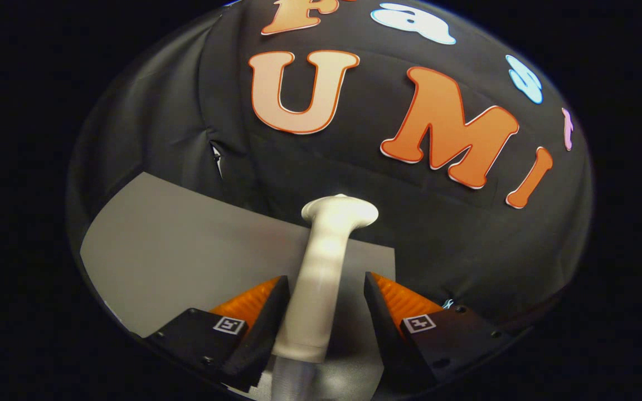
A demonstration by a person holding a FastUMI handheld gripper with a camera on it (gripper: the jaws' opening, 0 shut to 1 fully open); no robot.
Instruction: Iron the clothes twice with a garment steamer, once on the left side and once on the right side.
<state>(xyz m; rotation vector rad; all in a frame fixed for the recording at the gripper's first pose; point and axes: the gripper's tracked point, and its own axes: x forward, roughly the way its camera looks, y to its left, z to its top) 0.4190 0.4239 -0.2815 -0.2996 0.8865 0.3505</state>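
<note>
Claw (325,287) sits spread around the garment steamer (326,267), fingers either side of its white handle. Left finger (254,323): the black pad edge looks to be touching the handle's lower side. Right finger (385,317): clear gap between pad and handle, grey surface visible through it. So only one side in contact at most, no two-sided grip on it.

Steamer handle is a smooth off-white tube running up from between the fingers, slightly tilted, ending in a flared flat head (340,211) beyond the fingertips. At the handle's lower end a ribbed pale hose (293,381) continues down between the finger bases.

Orange ribbed backing shows on both fingers behind the black pads; each finger block carries a small square black-and-white marker (228,324).

Under and ahead of the claw: flat grey bench (176,250), its far edge running just behind the steamer head. Beyond that, the black cloth wall (354,161) of the booth, with a small tear or gap in the cloth (216,156) off to the left, above the bench's far corner; view there is dim, so I can't tell which.
</note>
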